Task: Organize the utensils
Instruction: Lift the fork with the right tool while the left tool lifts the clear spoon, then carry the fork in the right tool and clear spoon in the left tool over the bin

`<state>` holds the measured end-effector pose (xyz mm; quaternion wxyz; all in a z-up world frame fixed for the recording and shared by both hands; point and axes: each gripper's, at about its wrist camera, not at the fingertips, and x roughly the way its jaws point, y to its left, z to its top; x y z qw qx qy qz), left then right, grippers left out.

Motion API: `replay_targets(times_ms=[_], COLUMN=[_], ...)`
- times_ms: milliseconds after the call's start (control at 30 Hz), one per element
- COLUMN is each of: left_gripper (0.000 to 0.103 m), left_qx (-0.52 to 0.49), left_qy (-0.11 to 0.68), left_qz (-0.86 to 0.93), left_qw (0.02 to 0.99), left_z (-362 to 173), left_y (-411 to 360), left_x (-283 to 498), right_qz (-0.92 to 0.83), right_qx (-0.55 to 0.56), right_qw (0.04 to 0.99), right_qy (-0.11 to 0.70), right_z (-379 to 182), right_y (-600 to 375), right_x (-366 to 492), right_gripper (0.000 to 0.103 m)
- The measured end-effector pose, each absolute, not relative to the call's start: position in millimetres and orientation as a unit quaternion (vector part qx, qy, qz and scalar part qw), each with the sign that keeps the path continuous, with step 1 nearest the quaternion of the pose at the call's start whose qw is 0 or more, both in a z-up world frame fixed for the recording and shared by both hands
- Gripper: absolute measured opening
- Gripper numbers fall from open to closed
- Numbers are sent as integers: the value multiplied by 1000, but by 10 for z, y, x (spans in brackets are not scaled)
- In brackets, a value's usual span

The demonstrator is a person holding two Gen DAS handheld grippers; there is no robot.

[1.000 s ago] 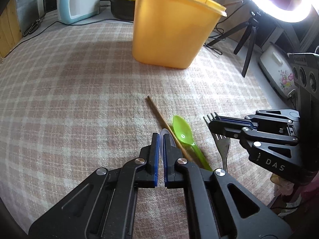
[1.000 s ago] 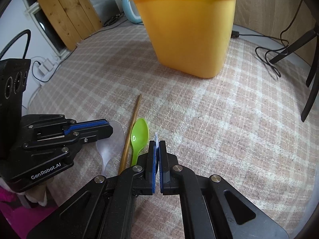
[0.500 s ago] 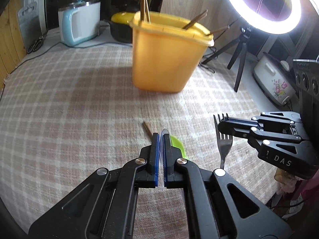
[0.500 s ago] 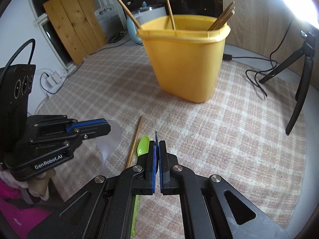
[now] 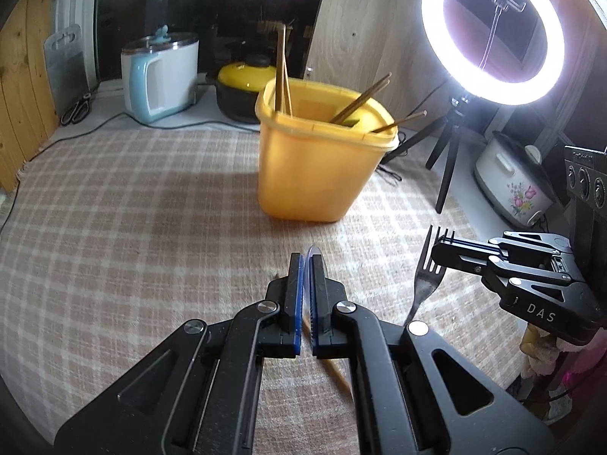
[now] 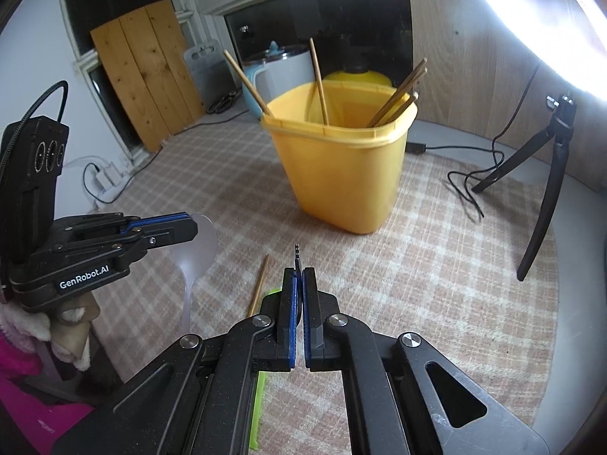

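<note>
My left gripper (image 5: 306, 261) is shut on a clear plastic spoon (image 6: 197, 250), held above the checked cloth. My right gripper (image 6: 298, 275) is shut on a metal fork (image 5: 426, 273), also lifted; in the left wrist view that gripper (image 5: 440, 248) is at the right. A yellow tub (image 5: 315, 159) with several wooden chopsticks stands ahead of both; it also shows in the right wrist view (image 6: 341, 167). One chopstick (image 6: 258, 284) and a green spoon (image 6: 258, 398) lie on the cloth below the grippers.
A ring light (image 5: 493, 34) on a tripod (image 6: 546, 174) stands right of the tub, with a cable (image 6: 466, 189) on the cloth. A blue-white kettle (image 5: 159, 76), a yellow pot (image 5: 242, 87) and a rice cooker (image 5: 512, 185) stand behind the cloth's edge.
Both grippers have risen from the cloth, lifting the clear spoon and the fork. The tub's open top and chopsticks have come into view. The green spoon and loose chopstick stay on the cloth.
</note>
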<state>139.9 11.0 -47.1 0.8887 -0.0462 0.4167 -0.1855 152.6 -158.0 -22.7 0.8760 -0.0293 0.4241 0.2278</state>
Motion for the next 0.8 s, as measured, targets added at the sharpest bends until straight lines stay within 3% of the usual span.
replay_targets(times_ms=[800], left_gripper=[0], left_qx=[-56], left_qy=[291], left_qz=[-171], left_qw=[940], left_z=[460], left_y=[124], left_x=[2108], right_qz=[200], right_qx=[-16], right_qw=[933], right_qy=[299], right_z=[795], right_y=[-1845], right_x=[1764], right_gripper=[1])
